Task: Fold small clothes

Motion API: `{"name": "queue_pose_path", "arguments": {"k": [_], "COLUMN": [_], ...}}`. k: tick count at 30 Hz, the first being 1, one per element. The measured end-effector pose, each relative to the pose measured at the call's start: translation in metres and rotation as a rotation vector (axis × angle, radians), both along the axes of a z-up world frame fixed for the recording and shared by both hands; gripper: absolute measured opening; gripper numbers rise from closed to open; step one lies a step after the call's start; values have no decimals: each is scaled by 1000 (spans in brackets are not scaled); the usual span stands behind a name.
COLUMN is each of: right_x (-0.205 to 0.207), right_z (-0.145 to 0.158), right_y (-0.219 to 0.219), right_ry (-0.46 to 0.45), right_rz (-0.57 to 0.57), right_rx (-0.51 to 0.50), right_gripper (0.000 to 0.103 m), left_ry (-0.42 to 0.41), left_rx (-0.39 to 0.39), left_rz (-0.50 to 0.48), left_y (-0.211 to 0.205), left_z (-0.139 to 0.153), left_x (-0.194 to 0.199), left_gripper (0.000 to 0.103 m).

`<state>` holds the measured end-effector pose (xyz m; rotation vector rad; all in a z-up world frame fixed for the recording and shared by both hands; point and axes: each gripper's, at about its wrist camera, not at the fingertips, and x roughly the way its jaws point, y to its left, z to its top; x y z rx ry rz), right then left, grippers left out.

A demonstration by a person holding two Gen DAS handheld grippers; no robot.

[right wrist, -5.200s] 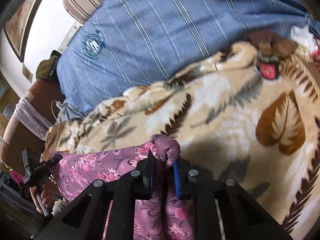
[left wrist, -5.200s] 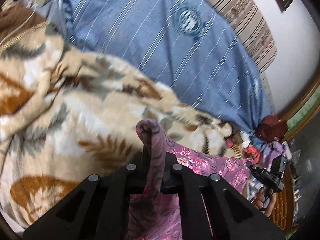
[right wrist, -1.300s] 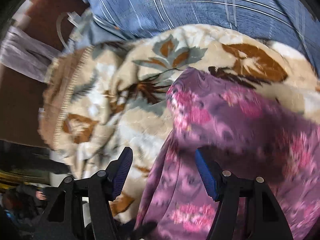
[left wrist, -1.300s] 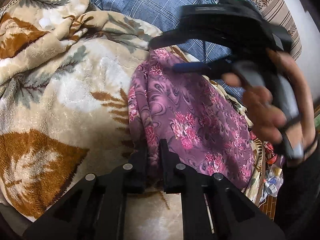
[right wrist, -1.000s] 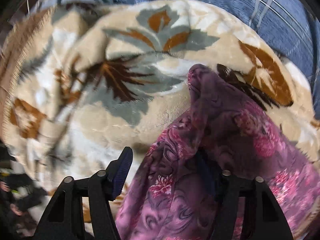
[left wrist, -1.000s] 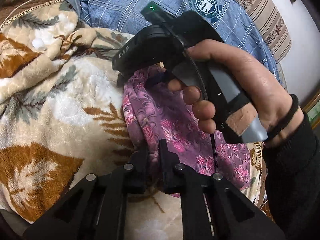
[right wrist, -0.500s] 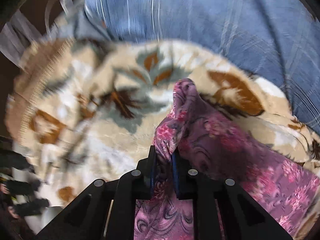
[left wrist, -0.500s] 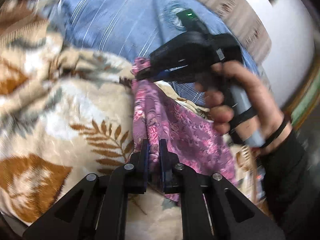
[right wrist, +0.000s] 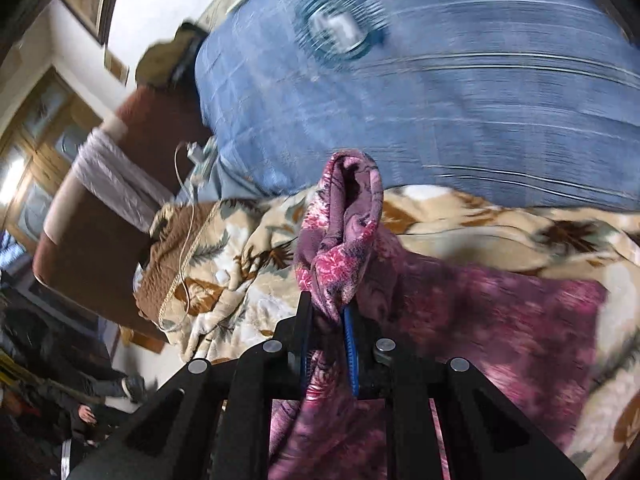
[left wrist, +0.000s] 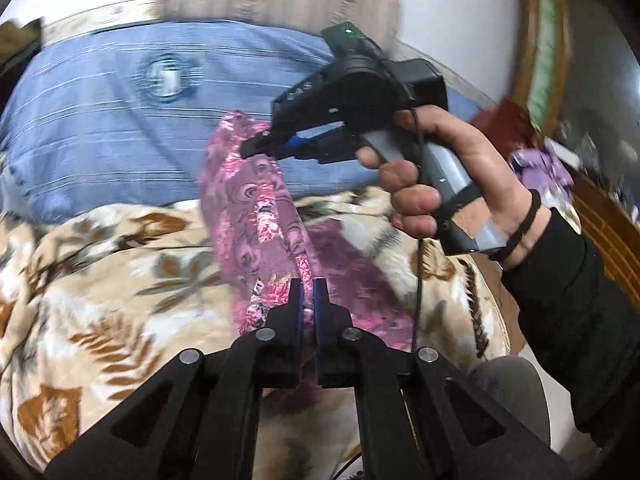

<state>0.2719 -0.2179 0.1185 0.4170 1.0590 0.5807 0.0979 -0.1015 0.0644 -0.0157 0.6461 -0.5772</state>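
Note:
A small purple floral garment [left wrist: 256, 208] hangs stretched between my two grippers above the leaf-patterned blanket [left wrist: 120, 280]. My left gripper [left wrist: 307, 292] is shut on its near edge. My right gripper [left wrist: 260, 148], held by a hand, is shut on its far corner, up over the blue bedding. In the right wrist view the right gripper [right wrist: 326, 320] is shut on a bunched fold of the garment [right wrist: 344, 216], and the rest of the cloth [right wrist: 500, 320] trails right over the blanket.
A blue striped cover with a round crest [left wrist: 120, 120] lies behind the blanket. A brown padded headboard [right wrist: 92, 240] and a white cable [right wrist: 184, 240] show at the left. A wooden frame [left wrist: 552, 40] and cluttered items [left wrist: 544, 164] are at the right.
Both grippers have lifted the garment off the blanket and raised it. The right gripper, open a second ago, has shut on the far corner.

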Motion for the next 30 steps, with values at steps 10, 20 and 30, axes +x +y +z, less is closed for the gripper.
{"name": "queue_pose_path", "arguments": {"k": [10, 20, 30], "right_x": [-20, -11, -5], "right_z": [-66, -152, -192], "right_y": [-135, -192, -189], "right_ry": [48, 155, 234], "right_rz": [-154, -251, -296], "right_rx": [163, 285, 218], "right_gripper": [14, 14, 26], "left_ry": [145, 265, 394], "left_rx": [65, 99, 26], "left_rz": [-179, -233, -255], "left_y": [-112, -160, -160], "left_z": [-43, -92, -114], "left_x": [19, 36, 51], "left_gripper": [2, 2, 3]}}
